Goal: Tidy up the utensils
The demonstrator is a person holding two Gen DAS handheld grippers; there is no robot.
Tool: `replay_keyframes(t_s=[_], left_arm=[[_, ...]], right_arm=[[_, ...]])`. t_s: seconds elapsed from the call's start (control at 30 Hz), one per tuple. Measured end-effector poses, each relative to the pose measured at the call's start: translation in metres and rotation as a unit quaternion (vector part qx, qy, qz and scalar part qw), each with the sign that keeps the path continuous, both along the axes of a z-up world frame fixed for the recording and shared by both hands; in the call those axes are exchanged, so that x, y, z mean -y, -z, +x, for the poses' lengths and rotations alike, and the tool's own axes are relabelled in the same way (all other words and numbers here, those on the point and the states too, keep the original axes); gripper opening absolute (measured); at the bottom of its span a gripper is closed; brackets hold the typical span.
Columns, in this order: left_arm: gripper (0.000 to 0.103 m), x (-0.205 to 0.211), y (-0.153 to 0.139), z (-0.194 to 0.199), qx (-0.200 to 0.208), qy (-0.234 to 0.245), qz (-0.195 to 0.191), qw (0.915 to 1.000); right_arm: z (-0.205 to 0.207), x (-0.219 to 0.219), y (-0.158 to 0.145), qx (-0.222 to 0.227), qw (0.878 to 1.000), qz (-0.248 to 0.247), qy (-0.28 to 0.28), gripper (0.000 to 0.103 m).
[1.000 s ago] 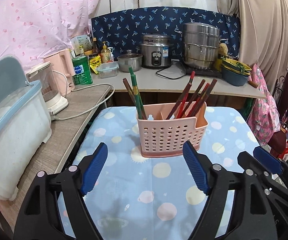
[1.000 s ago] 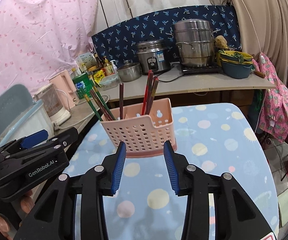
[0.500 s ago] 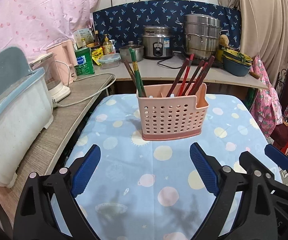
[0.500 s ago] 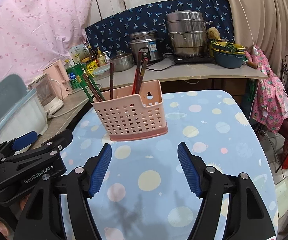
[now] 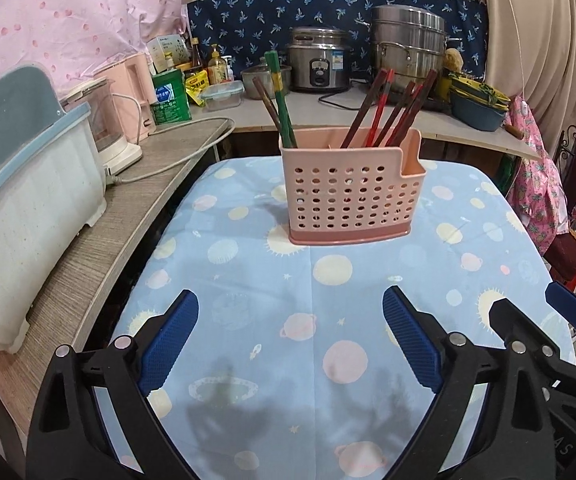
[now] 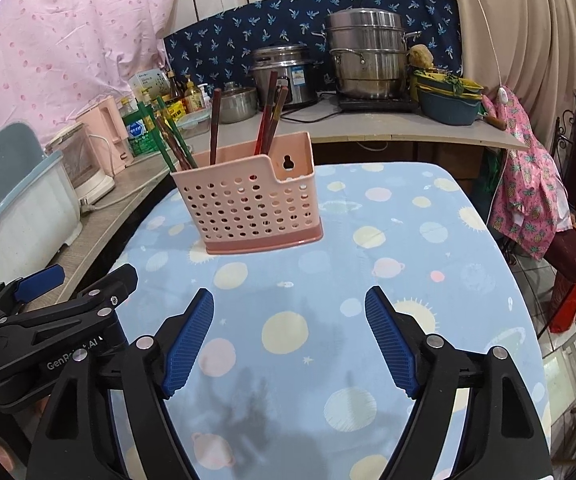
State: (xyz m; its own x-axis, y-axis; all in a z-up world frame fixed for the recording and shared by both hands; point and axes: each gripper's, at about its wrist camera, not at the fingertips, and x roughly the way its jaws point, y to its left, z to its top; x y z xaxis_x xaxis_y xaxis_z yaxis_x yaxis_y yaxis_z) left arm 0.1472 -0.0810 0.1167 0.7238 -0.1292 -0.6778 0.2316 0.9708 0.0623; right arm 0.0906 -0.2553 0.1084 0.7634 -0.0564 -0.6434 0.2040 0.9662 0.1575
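Note:
A pink perforated utensil basket (image 5: pixel 350 196) (image 6: pixel 253 208) stands upright on the blue planet-print tablecloth (image 5: pixel 328 320) (image 6: pixel 388 260). Green chopsticks (image 5: pixel 279 100) and brown ones lean at its left end, and several red and brown chopsticks (image 5: pixel 392 108) (image 6: pixel 269 116) lean at its right. My left gripper (image 5: pixel 290 340) is open and empty, well back from the basket. My right gripper (image 6: pixel 290 340) is open and empty too, also back from the basket. Each gripper shows at the edge of the other's view.
A white and grey dish rack (image 5: pixel 19 208) and a blender (image 5: pixel 111 128) stand on the wooden counter at left. A rice cooker (image 5: pixel 318 66), steel steamer pots (image 5: pixel 408 48), bottles and bowls (image 5: pixel 476 108) line the back counter. A chair with pink cloth (image 6: pixel 528 200) stands right.
Both grippers have pulled back from the basket, which now looks farther away. The right gripper's jaws have opened from narrow to wide. The basket and chopsticks have stayed in place.

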Motion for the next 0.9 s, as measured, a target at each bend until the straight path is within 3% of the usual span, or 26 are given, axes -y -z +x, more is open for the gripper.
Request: replay_keyframes(t_s=[0.2, 0.47, 0.57, 0.9], left_arm=[[0.090, -0.001, 0.012, -0.002, -0.015, 0.001, 0.008, 0.9999], [0.092, -0.003, 0.023, -0.006, -0.027, -0.002, 0.019, 0.9995], [0.094, -0.004, 0.026, -0.005, -0.031, -0.007, 0.022, 0.9993], [0.095, -0.006, 0.035, -0.010, -0.032, -0.010, 0.041, 0.9986]], right_arm=[[-0.005, -0.002, 0.010, -0.010, 1.000, -0.007, 0.004, 0.084], [-0.007, -0.003, 0.021, -0.031, 0.999, -0.007, 0.003, 0.085], [-0.008, -0.002, 0.025, -0.037, 0.999, -0.002, 0.003, 0.097], [-0.011, -0.007, 0.032, -0.047, 0.999, -0.007, 0.002, 0.097]])
